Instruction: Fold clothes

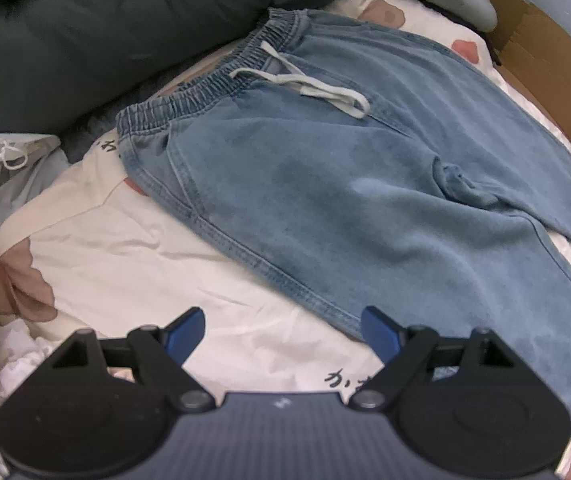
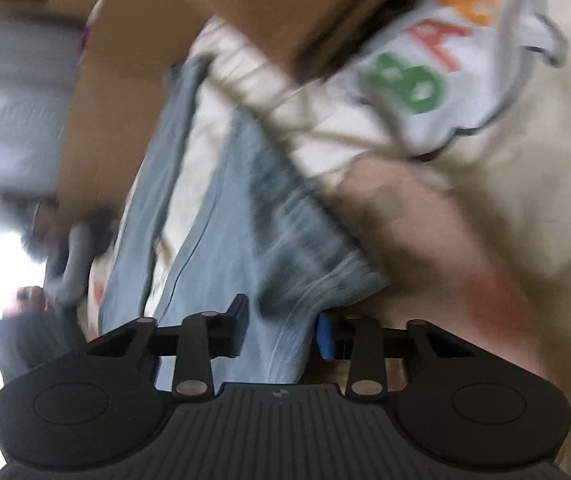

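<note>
Denim, soft and fairly heavy: light-blue drawstring trousers (image 1: 325, 168) lie spread across the cream printed bed cover (image 1: 125, 264). Left claw (image 1: 283, 330) gapes empty near their side seam; right claw (image 2: 281, 330), blurred, seemingly pinches a hem.

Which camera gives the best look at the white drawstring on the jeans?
The left wrist view: the drawstring lies sharp and unobstructed across the jeans below the elastic waistband. The right wrist view is motion-blurred and shows only denim between the right tongs; no drawstring is discernible there.

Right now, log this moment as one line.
jeans: flat on bedsheet | left gripper: open, empty | right gripper: shut on jeans hem
</note>
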A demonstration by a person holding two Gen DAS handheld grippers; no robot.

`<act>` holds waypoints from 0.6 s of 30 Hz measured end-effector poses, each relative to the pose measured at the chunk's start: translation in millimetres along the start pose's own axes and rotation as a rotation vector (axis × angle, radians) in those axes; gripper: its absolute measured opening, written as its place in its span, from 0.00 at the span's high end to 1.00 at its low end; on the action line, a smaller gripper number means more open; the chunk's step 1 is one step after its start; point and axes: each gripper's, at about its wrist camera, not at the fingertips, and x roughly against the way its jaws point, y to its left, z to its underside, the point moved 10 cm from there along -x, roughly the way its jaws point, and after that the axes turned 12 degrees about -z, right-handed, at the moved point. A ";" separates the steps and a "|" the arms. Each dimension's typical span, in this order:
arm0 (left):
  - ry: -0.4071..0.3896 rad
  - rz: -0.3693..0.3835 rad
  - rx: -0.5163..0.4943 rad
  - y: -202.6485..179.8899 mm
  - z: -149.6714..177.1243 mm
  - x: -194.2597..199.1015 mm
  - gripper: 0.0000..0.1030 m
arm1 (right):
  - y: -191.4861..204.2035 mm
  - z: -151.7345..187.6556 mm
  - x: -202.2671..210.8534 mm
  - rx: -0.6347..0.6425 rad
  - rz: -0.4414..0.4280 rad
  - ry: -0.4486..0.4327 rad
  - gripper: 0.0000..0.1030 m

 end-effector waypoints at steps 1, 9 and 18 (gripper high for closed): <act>0.000 -0.001 -0.001 0.3 0.4 -0.3 0.16 | -2.6 -2.4 4.2 -0.020 -0.004 -0.023 0.64; 0.015 -0.007 -0.003 1.7 5.2 -3.1 0.16 | 1.1 -15.4 30.5 -0.104 -0.109 -0.130 0.64; 0.019 0.014 0.022 -5.7 3.6 -5.6 0.16 | -10.8 -9.4 1.2 0.029 0.049 0.004 0.74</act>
